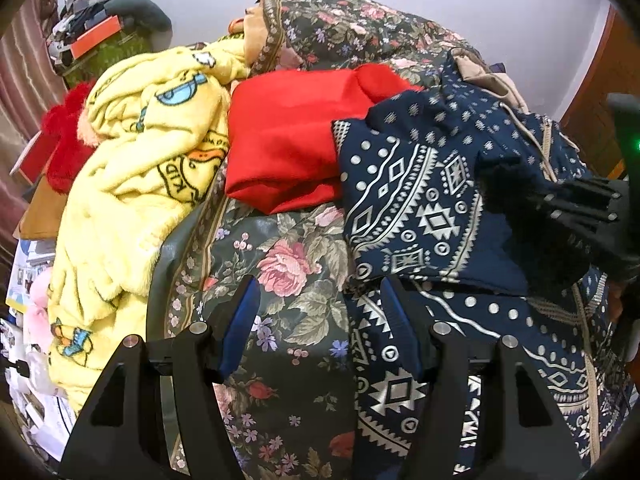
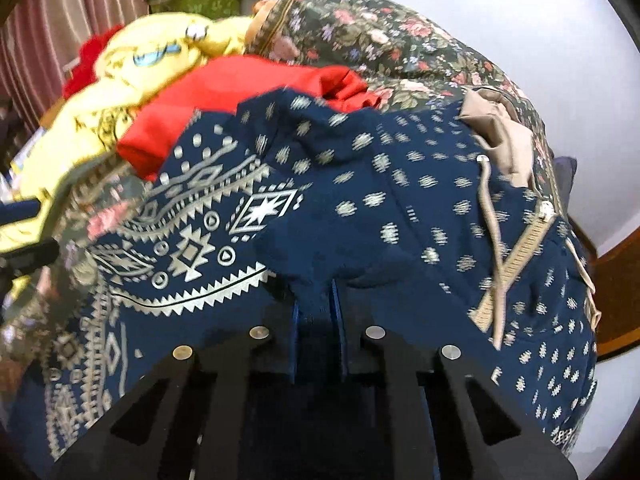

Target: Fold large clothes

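Navy patterned hoodie [image 2: 360, 200] lies spread on the floral bedspread [image 1: 288, 264], right gripper [image 2: 318, 304] clenched on a fabric fold mid-fold, left gripper [image 1: 320, 312] released above the hem, so next likely carry the fold across.

Matt printed navy hoodie [image 2: 360, 200], fluffy yellow blanket [image 1: 132, 184], glossy floral bedspread [image 1: 288, 264]

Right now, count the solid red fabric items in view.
2: a folded red garment mid-bed beside the navy patterned hoodie; a fuzzy red piece left of the yellow blanket. More may be hidden.
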`<state>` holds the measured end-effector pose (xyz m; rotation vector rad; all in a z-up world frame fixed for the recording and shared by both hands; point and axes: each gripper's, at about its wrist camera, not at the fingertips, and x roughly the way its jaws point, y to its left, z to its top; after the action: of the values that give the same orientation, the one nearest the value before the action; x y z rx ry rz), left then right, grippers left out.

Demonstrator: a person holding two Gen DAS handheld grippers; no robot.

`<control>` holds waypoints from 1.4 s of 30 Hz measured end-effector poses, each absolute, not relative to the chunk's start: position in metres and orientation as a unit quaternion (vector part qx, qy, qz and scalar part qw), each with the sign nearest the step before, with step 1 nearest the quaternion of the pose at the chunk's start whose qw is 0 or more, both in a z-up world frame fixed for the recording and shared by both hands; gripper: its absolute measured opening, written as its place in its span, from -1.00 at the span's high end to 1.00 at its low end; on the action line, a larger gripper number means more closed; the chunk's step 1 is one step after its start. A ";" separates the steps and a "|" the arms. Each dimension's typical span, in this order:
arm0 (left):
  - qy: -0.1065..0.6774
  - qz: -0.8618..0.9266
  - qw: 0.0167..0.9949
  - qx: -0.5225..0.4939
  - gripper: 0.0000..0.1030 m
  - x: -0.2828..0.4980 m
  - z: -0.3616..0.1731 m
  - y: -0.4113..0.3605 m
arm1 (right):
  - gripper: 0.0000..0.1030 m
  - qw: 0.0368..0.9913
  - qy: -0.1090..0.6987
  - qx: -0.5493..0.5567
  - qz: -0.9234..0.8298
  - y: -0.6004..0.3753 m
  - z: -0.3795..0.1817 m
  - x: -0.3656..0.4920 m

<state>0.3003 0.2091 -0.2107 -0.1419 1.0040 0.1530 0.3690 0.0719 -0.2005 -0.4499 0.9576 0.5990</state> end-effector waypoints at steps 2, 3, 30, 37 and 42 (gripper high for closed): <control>0.477 0.072 0.874 -0.061 -0.20 0.300 -0.205 0.205 | 0.79 0.834 0.435 -0.194 0.278 0.060 -0.185 0.369; 0.473 0.071 0.876 -0.056 -0.20 0.300 -0.201 0.201 | 0.80 0.839 0.429 -0.190 0.276 0.058 -0.180 0.369; 0.529 0.071 0.843 -0.061 -0.23 0.345 -0.255 0.149 | 0.82 0.874 0.445 -0.018 0.197 -0.159 -0.146 0.360; 0.522 0.079 0.848 -0.033 -0.30 0.341 -0.260 0.141 | 0.81 0.847 0.500 0.001 0.179 -0.180 -0.188 0.353; 0.526 0.082 0.846 -0.029 -0.30 0.342 -0.257 0.140 | 0.75 0.839 0.516 -0.005 0.170 -0.181 -0.196 0.345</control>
<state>0.3418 0.1400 -0.2575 -0.0609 1.1094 0.1739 0.3449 -0.1810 -0.1962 -0.0099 1.0919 0.3586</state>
